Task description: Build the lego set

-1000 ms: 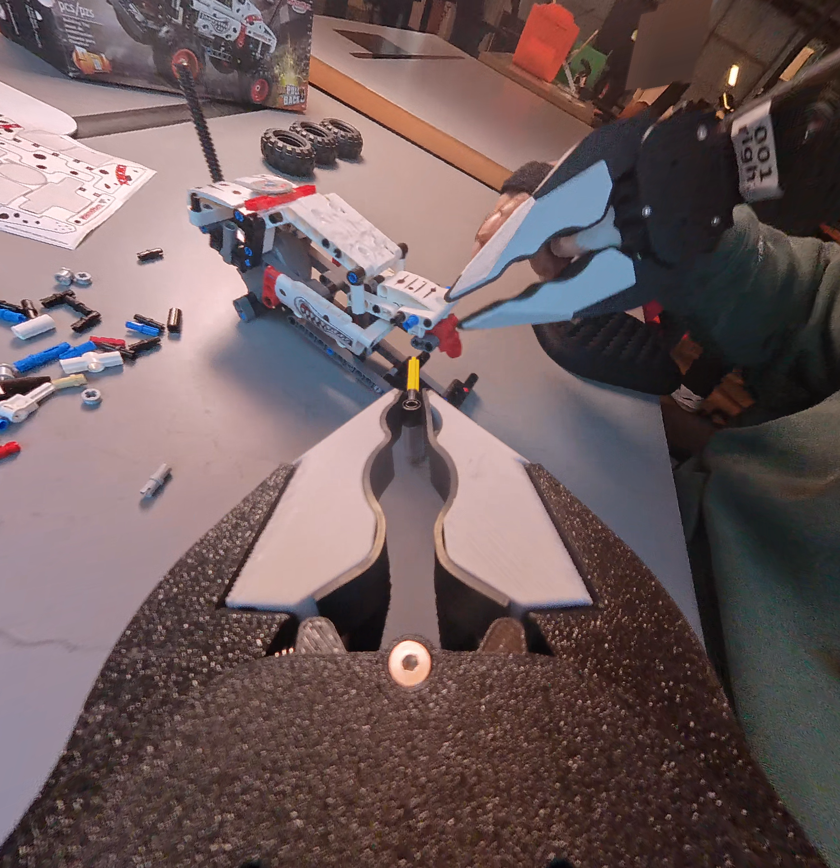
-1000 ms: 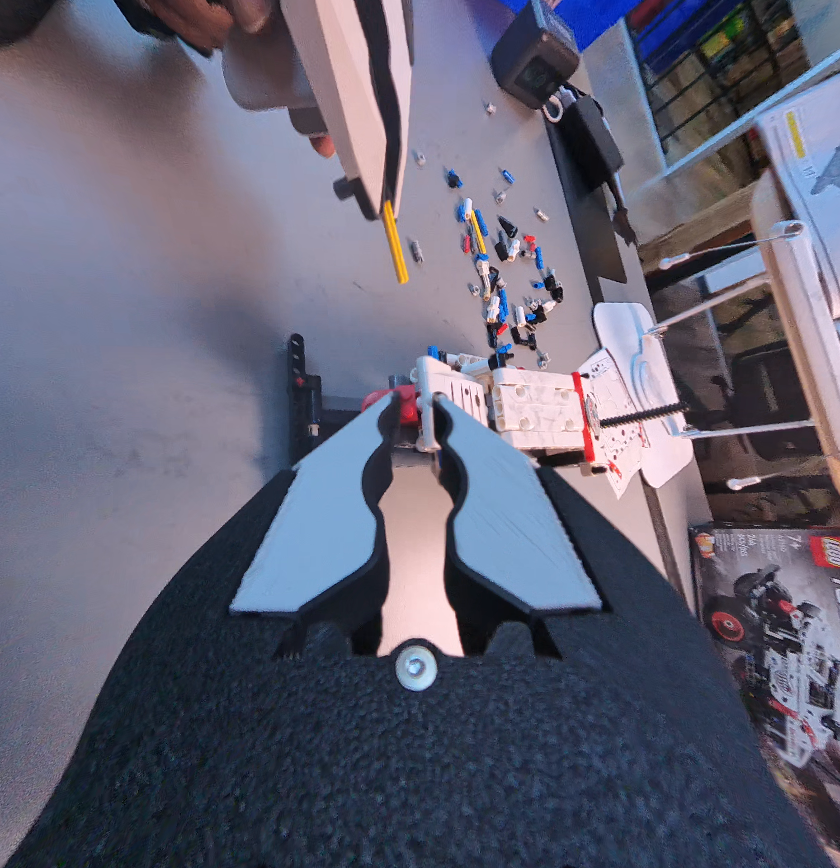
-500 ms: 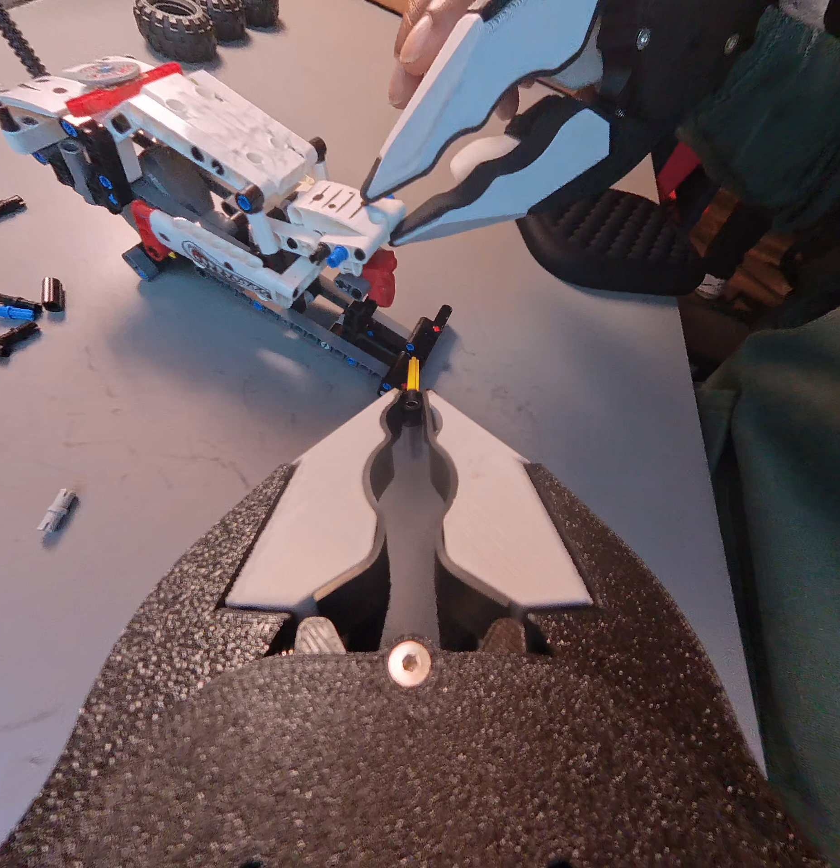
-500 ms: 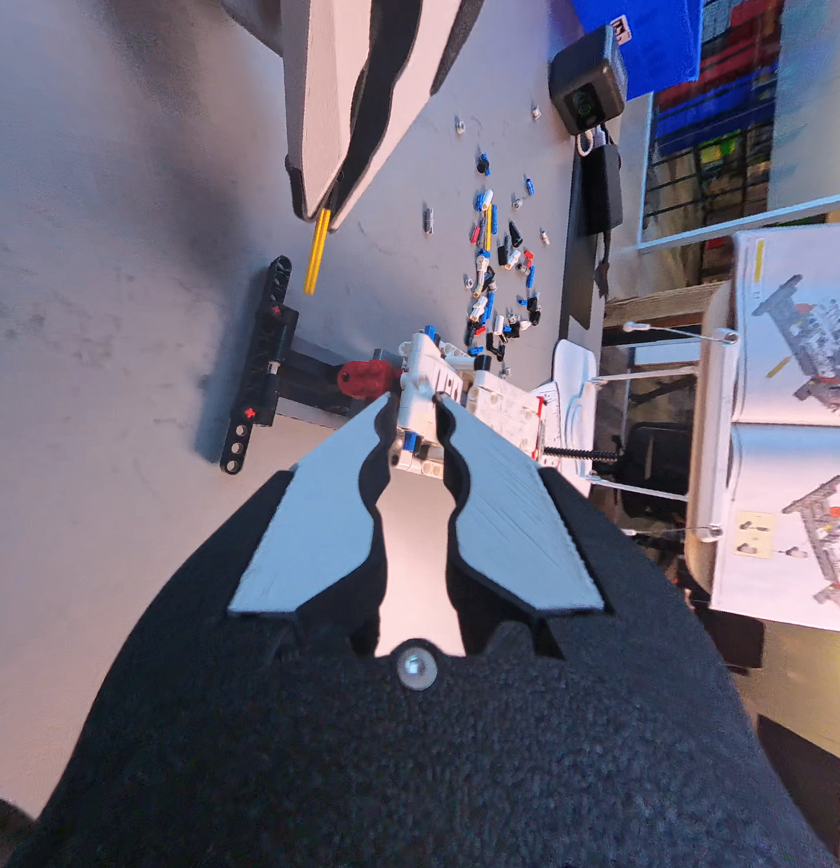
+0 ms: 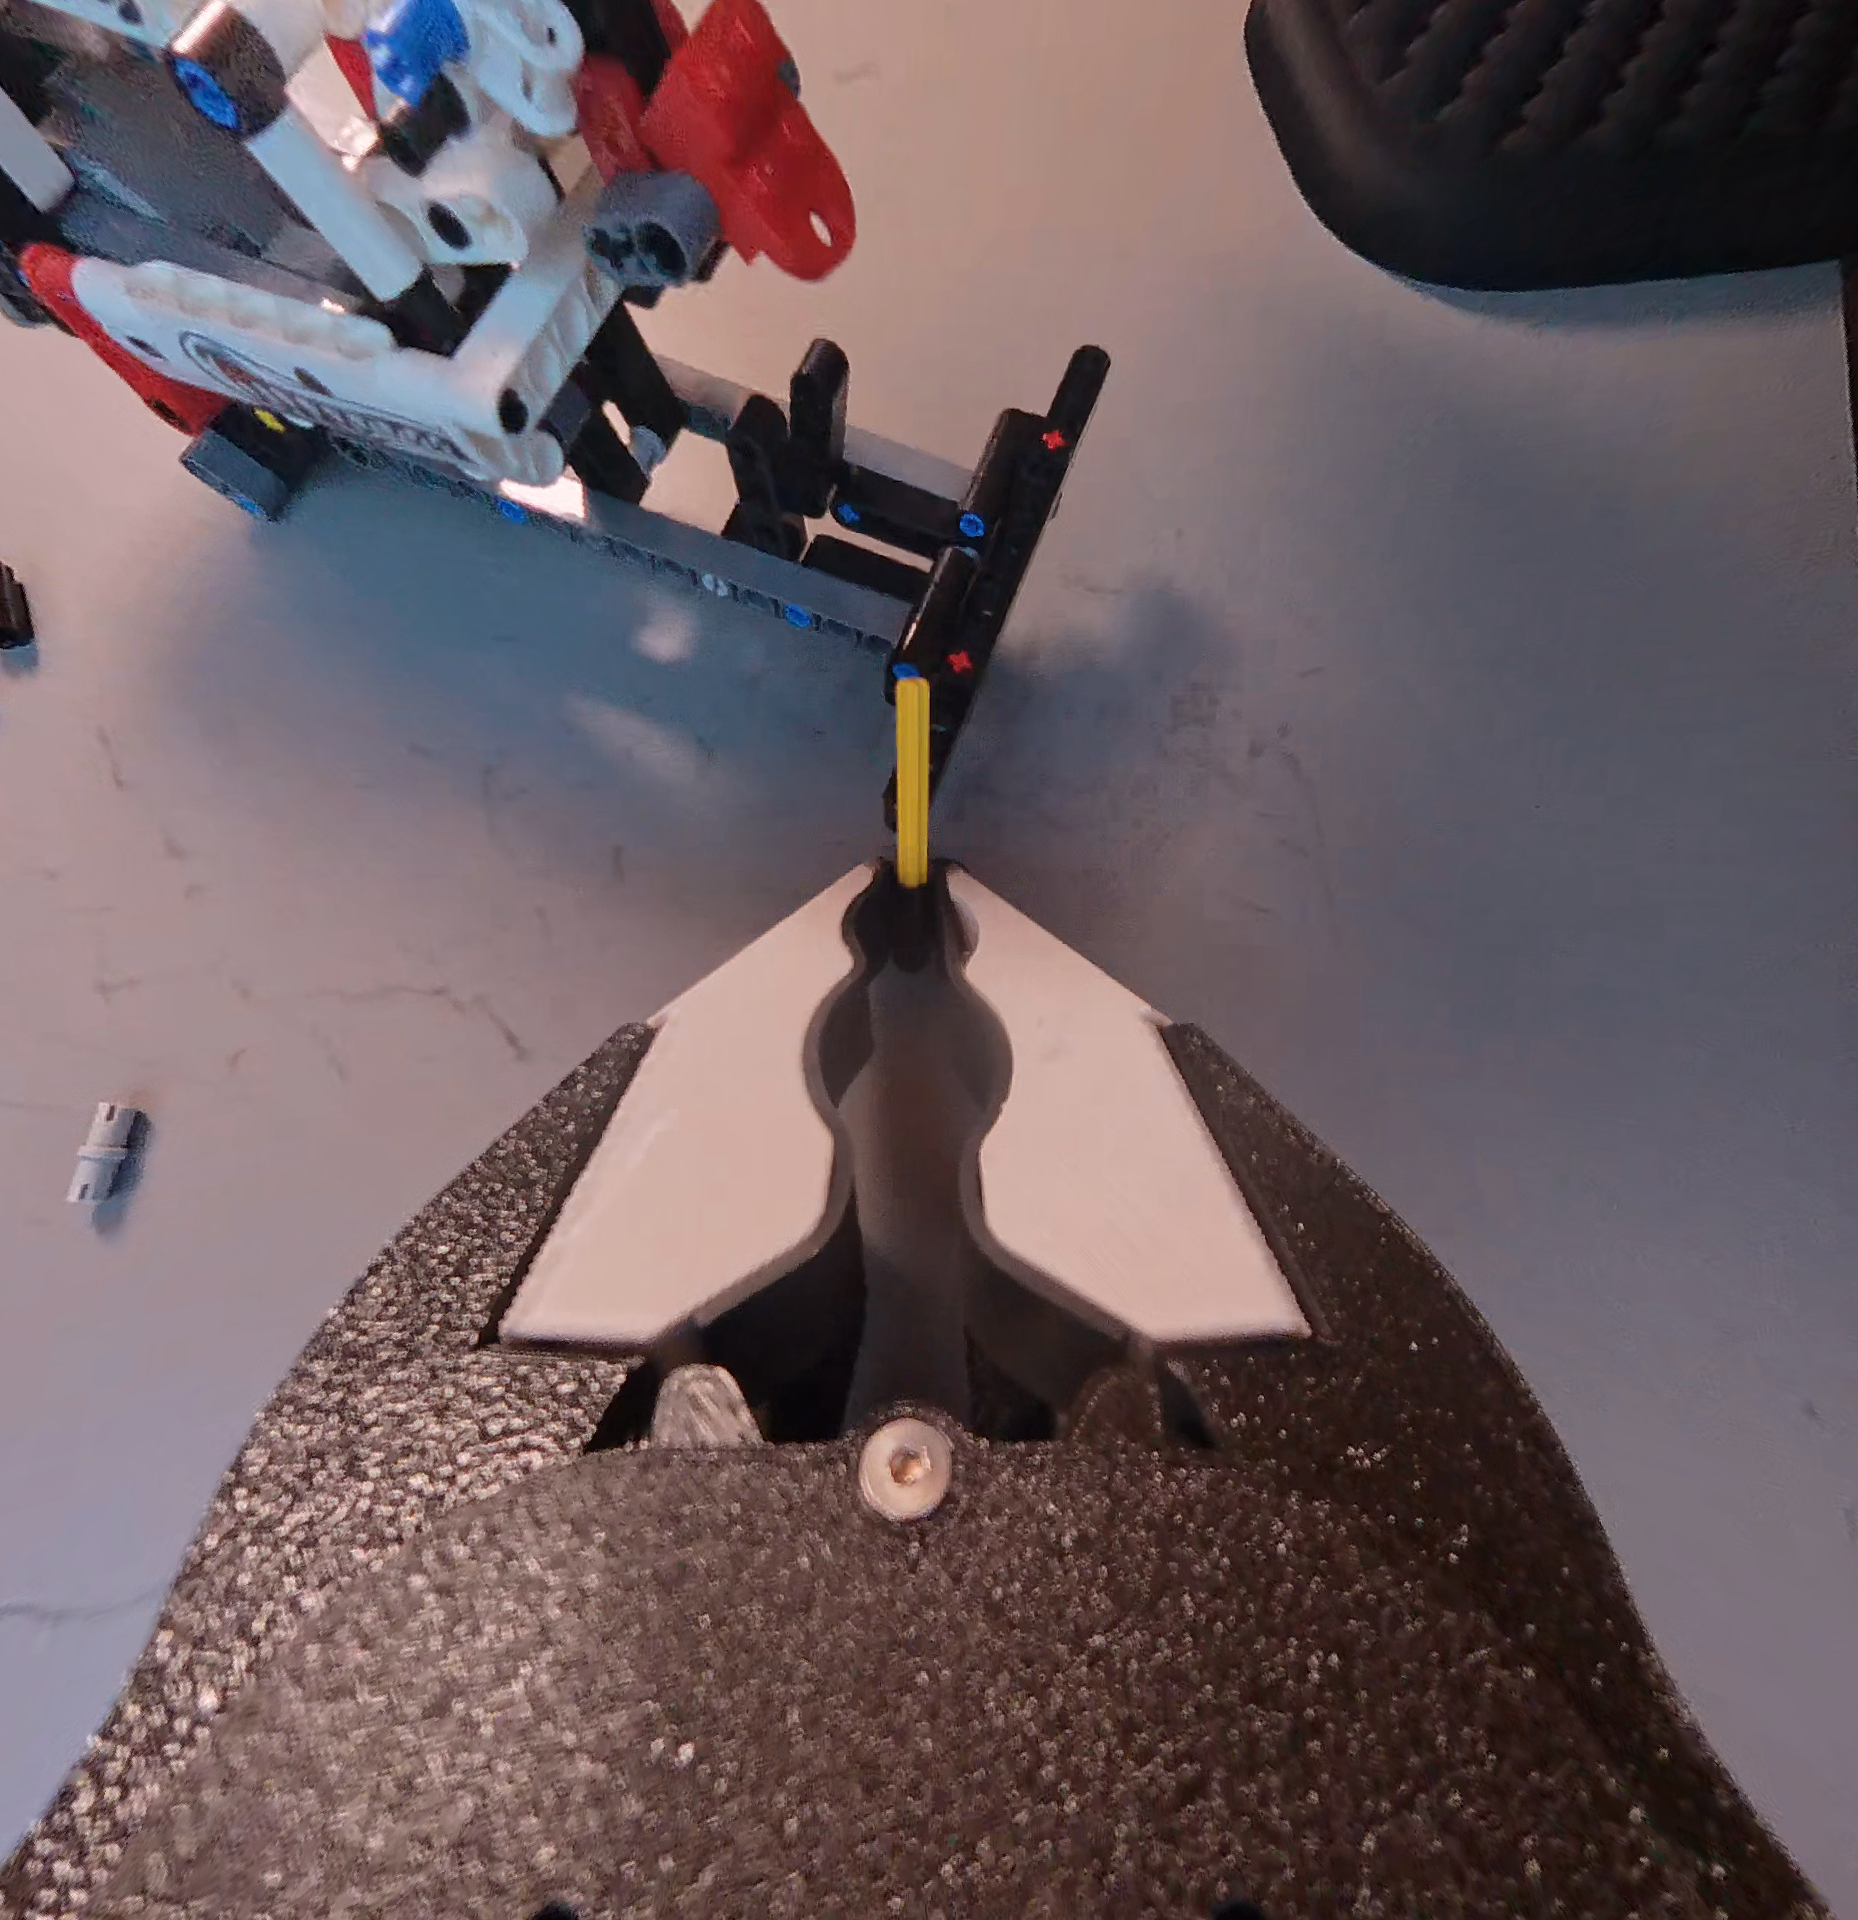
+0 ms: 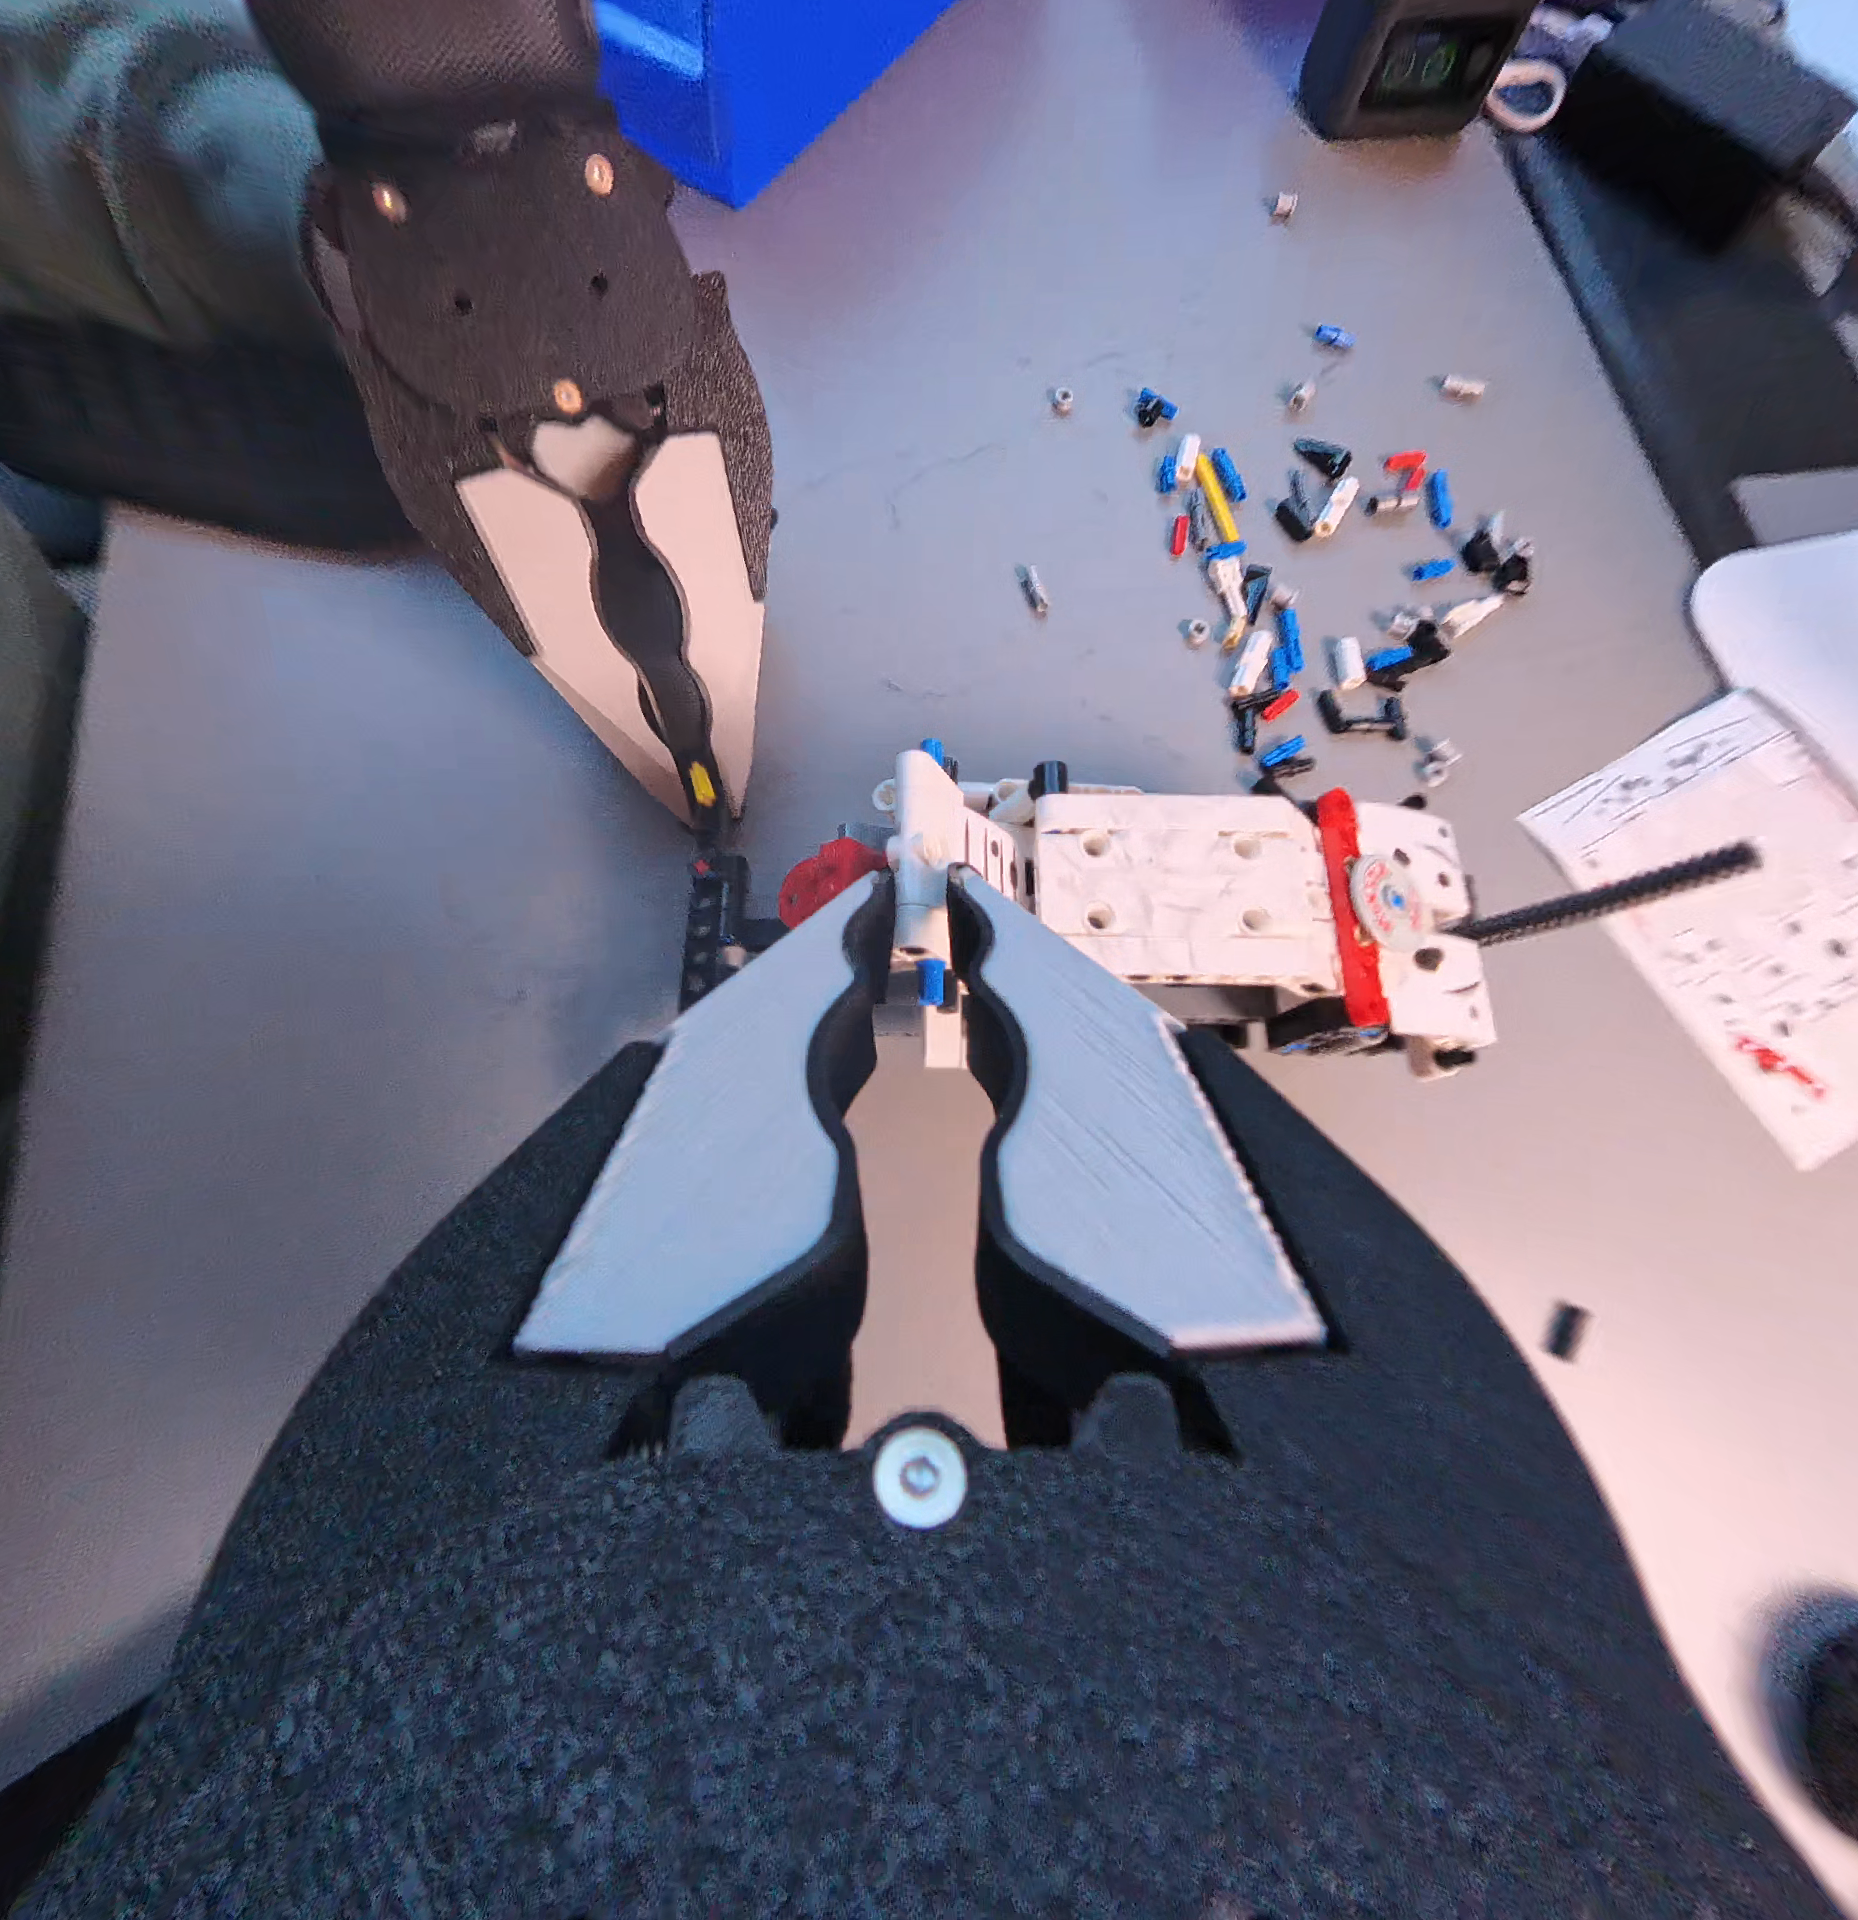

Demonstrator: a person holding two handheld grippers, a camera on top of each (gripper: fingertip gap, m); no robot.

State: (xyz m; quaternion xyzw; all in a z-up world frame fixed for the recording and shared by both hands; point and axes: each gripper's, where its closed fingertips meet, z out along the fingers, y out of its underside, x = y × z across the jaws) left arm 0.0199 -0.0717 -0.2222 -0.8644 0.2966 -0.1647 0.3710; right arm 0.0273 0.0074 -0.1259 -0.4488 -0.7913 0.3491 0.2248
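My left gripper [image 5: 909, 883] is shut on a yellow axle [image 5: 912, 781] that sticks out forward. The axle's tip reaches the near end of the black beam [image 5: 992, 561] at the front of the white, red and black lego truck model [image 5: 385, 260]. In the right wrist view my left gripper [image 6: 709, 805] points down at that black beam [image 6: 709, 914]. My right gripper [image 6: 920, 883] is shut on a white part at the front of the truck model [image 6: 1185, 894], next to a red piece [image 6: 826, 878].
Several loose small lego pieces [image 6: 1309, 582] lie on the grey table beyond the model. A sticker sheet [image 6: 1735, 914] lies to the right. A blue box [image 6: 759, 73] and a black device [image 6: 1413, 62] stand at the far edge. A grey pin [image 5: 104, 1151] lies at left. Spacing between my two grippers at the tips: around 12 centimeters. From the left gripper's tips to the grey pin [image 5: 104, 1151] is close to 15 centimeters. Seen from the right wrist view [image 6: 1038, 591] as well.
My left gripper has moved forward and down with the yellow axle, up to the end of the black beam. My right gripper has kept its hold on the model's front and swung round above it.
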